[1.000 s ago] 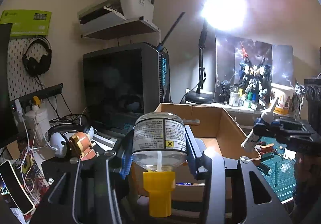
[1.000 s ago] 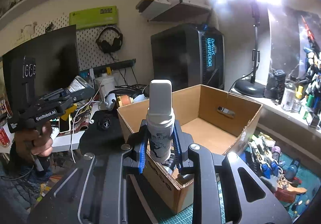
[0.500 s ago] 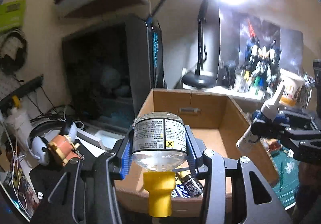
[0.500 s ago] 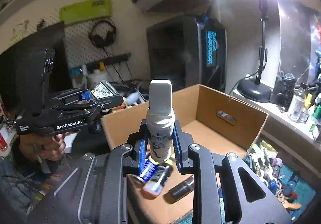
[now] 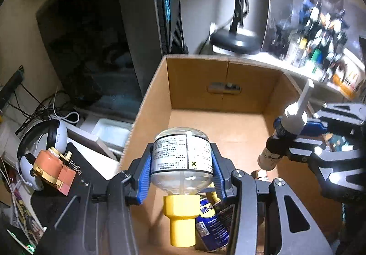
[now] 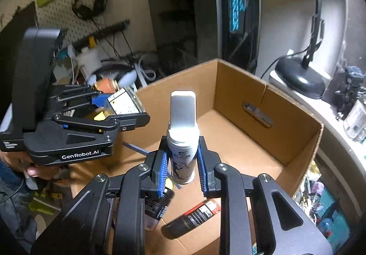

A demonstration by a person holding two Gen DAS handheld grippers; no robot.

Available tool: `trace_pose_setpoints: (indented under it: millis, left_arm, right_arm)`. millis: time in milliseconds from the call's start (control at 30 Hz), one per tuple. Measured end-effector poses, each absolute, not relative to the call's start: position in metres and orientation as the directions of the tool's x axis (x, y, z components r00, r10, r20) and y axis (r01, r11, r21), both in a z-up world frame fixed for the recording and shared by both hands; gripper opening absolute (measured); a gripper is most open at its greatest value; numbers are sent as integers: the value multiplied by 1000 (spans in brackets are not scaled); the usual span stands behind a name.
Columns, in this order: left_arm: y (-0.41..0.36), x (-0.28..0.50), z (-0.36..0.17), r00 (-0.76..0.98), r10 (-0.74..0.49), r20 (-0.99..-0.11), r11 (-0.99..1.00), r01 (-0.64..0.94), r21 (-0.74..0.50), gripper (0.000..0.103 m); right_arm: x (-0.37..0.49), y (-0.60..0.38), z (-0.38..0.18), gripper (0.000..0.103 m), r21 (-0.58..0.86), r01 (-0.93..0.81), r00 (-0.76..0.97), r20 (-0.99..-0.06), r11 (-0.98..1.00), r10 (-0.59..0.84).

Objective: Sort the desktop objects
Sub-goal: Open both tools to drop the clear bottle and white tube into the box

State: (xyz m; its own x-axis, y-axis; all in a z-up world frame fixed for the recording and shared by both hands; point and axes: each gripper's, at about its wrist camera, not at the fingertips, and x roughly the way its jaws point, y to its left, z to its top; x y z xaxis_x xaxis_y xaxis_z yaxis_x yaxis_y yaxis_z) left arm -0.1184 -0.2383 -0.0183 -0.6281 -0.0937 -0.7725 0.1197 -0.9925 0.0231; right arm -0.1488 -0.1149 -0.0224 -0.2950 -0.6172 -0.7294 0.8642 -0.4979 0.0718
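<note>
The left gripper [image 5: 181,169] is clamping a clear bottle [image 5: 181,159], yellow cap down, above the near end of the open box [image 5: 228,76]. The right gripper [image 6: 182,163] is gripping a white tube [image 6: 183,138] upright over the same box, where cans [image 6: 191,217] are lying on the floor.

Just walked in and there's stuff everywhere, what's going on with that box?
A person is sorting things into the cardboard box. The left hand-held gripper grips a clear bottle with a yellow cap, the right hand-held gripper a white spray bottle. Both hang over the box, where a WD-40 can and other cans already lie.
</note>
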Motion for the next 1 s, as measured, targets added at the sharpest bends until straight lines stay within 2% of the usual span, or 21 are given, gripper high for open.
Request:
trace_pose_setpoints:
  millis: [600,1000]
  left_arm:
    - [-229,-171,-52,-328,-113,-938,-993,72,95,45]
    - [-227,-180,-62,-258,-127,-958,-991,84,108,46]
  right_arm:
    - [-200,-118,-58,22,126,764,-231,-862,-633,-451]
    - [-204,-114,-68,21,133,743,-209,-885,-656,-416]
